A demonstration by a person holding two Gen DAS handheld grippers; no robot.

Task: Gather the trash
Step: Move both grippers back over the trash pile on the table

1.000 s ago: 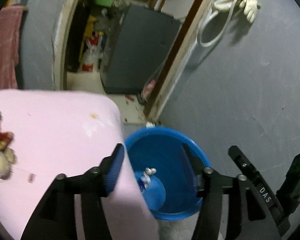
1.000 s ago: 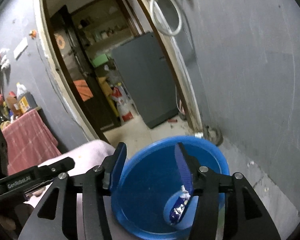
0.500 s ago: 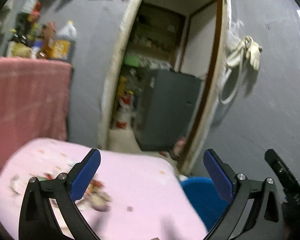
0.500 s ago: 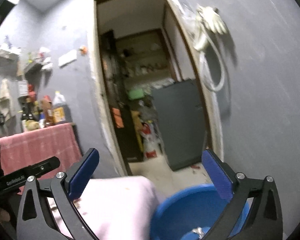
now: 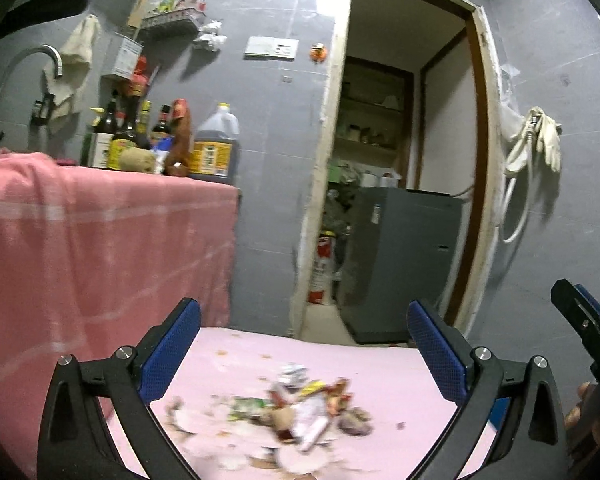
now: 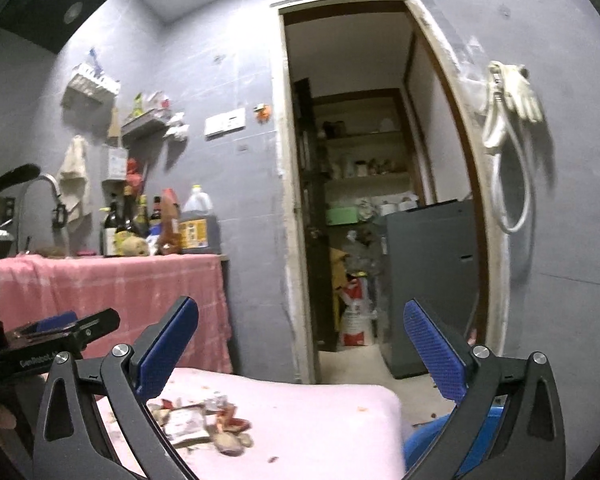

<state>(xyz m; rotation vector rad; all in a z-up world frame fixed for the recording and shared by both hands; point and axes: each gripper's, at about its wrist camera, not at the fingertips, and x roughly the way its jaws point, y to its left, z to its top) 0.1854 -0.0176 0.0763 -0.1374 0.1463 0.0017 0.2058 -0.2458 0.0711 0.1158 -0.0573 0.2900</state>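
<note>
Both my left gripper (image 5: 304, 354) and right gripper (image 6: 300, 354), emptied over the blue plastic tub (image 6: 428, 446), have just spread wide, the scattered wrapper-and-peel trash pile (image 5: 296, 412) on the pink-covered table (image 5: 380, 364) at six o'clock next.

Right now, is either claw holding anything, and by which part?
Nothing is held: the left claw and right claw gape empty above the trash pile.

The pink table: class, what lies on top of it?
On the pink table lies a trash pile: wrappers, scraps and crumbs. The open left gripper frame hides the table's near corners.
</note>
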